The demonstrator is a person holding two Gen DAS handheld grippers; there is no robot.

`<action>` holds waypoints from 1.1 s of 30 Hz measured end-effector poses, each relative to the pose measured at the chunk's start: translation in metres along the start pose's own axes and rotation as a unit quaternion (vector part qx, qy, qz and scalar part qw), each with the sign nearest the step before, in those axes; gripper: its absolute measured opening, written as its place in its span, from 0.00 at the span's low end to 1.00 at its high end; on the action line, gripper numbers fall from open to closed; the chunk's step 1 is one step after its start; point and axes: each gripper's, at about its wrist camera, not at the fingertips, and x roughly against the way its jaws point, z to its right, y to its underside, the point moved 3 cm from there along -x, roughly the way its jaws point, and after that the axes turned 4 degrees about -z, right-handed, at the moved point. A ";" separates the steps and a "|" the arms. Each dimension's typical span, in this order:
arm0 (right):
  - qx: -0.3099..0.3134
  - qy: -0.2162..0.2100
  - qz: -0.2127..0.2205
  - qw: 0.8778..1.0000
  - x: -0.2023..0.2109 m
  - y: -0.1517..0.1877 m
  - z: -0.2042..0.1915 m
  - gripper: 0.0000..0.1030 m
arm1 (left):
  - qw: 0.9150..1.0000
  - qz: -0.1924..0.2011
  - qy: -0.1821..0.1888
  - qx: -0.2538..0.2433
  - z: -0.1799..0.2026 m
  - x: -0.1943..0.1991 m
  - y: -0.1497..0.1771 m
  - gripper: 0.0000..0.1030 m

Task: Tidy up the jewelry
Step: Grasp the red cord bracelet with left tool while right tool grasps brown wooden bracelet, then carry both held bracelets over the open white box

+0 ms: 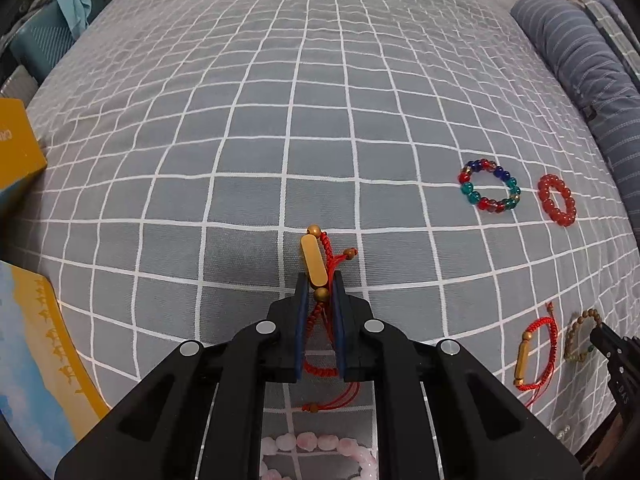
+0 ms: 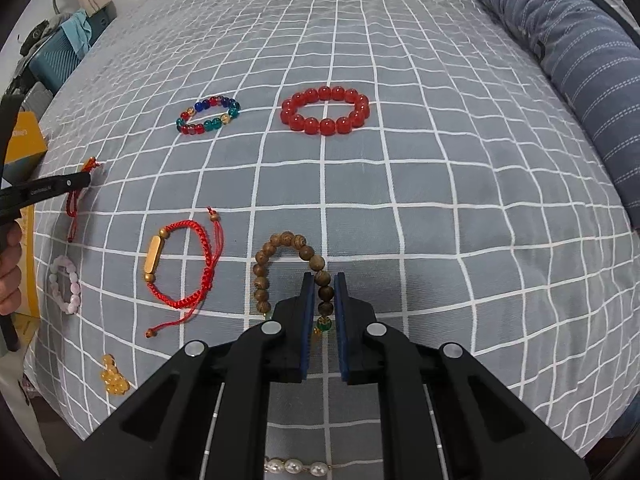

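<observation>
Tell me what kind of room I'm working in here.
Most likely a bedroom: the jewelry lies on a grey bedsheet with a white grid, a rolled blue striped quilt runs along its edge, and a teal suitcase stands beyond.

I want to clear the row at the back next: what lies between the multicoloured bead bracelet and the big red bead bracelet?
Nothing: only bare checked bedsheet separates the multicoloured bracelet from the red bead bracelet, seen clearest in the right wrist view.
</observation>
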 end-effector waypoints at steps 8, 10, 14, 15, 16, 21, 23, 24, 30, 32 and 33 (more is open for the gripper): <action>-0.002 0.007 0.012 1.000 0.013 -0.002 0.006 0.09 | 1.000 0.006 0.009 0.001 0.002 0.011 0.001 0.10; -0.003 0.007 0.017 1.000 0.018 -0.003 0.006 0.09 | 1.000 0.009 0.012 0.001 0.004 0.017 0.001 0.10; -0.003 0.008 0.028 1.000 0.028 -0.005 0.006 0.09 | 1.000 0.019 0.017 -0.003 0.008 0.030 0.003 0.10; -0.003 0.007 0.030 1.000 0.030 -0.005 0.006 0.08 | 1.000 0.022 0.018 -0.004 0.009 0.033 0.003 0.10; -0.003 0.008 0.033 0.999 0.031 -0.005 0.005 0.08 | 0.999 0.024 0.019 -0.005 0.010 0.036 0.003 0.10; -0.003 0.008 0.043 0.999 0.039 -0.004 0.003 0.08 | 0.999 0.034 0.029 -0.007 0.013 0.050 0.005 0.10; -0.004 0.007 0.048 0.999 0.043 -0.004 0.002 0.08 | 0.999 0.040 0.023 -0.011 0.017 0.056 0.006 0.10; -0.004 0.007 0.049 0.999 0.044 -0.004 0.001 0.08 | 0.999 0.042 0.021 -0.011 0.018 0.058 0.006 0.10; -0.005 0.001 0.068 0.998 0.059 -0.007 -0.003 0.08 | 0.998 0.049 0.023 -0.011 0.018 0.071 0.011 0.10; -0.005 0.000 0.075 0.997 0.064 -0.008 -0.006 0.08 | 0.998 0.051 0.025 -0.008 0.018 0.076 0.011 0.10; -0.004 0.000 0.077 0.997 0.066 -0.008 -0.008 0.08 | 0.998 0.051 0.026 -0.007 0.018 0.078 0.011 0.10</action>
